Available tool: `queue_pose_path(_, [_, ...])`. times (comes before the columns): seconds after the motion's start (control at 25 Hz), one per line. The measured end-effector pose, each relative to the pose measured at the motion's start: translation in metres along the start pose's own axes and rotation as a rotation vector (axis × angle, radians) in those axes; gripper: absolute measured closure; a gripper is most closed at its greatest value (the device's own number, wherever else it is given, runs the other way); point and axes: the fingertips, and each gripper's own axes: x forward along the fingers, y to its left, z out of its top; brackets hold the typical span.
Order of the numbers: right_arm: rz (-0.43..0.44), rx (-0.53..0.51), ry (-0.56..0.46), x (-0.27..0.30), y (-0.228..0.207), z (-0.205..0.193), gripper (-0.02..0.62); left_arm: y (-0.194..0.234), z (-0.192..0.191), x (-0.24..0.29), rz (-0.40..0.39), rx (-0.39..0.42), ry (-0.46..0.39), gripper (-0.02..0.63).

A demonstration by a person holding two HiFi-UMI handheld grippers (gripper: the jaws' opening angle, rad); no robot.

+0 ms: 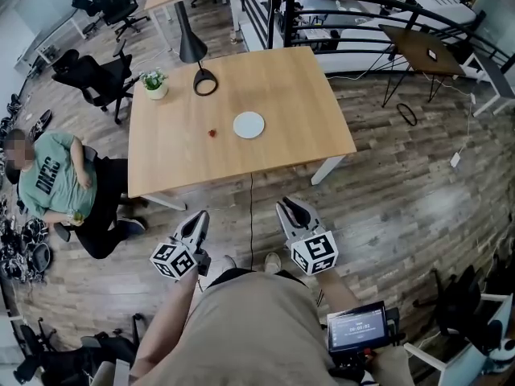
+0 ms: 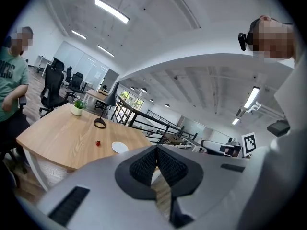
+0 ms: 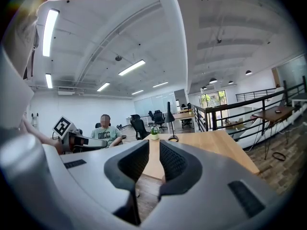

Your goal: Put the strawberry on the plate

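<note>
at the far left a seated person (image 1: pixel 50 185) is seen on the floor beside the table (image 1: pixel 282 87), well clear of the work. the left gripper (image 1: pixel 196 218) is held low near the body, short of the table's near edge, and its jaws are seen pressed together at the tips with nothing between them. further right, on the bare wood, the strawberry (image 1: pixel 212 133) is found lying by itself, untouched, with the plate (image 1: pixel 249 125) just beside it on the right and empty; a potted plant (image 1: pixel 154 84) and a lamp (image 1: pixel 193 51) are set well behind them, out of the way. the right gripper (image 1: pixel 292 208) is likewise held back from the table, its jaws drawn in to a thin slit and nothing gripped. the task is judged to be at its very start: no approach has been made and the reach for the fruit is not yet begun. for the next move, a step toward the table is called for, one gripper is to be brought over the strawberry and its jaws parted wide enough to straddle it, and a light squeeze is advised, since so soft and small a fruit could be bruised or rolled aside. only a short carry to the right is then needed to set it on the plate.
</note>
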Motion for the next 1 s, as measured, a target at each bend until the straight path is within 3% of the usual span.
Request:
queue_pose_path(0.4, [-0.005, -0.025, 0.017, -0.015, -0.048, -0.011, 0.543, -0.011, -0.021, 0.043, 0.009, -0.011, 0.016, 0.603])
queue_pose_path(0.6, [0.017, -0.024, 0.029, -0.037, -0.046, -0.015, 0.543, -0.029, -0.023, 0.028, 0.035, -0.009, 0.0, 0.603])
queue_pose_path(1.0, [0.072, -0.018, 0.046, -0.022, -0.054, -0.026, 0.541, -0.027, -0.034, 0.013, 0.108, -0.025, -0.019, 0.603])
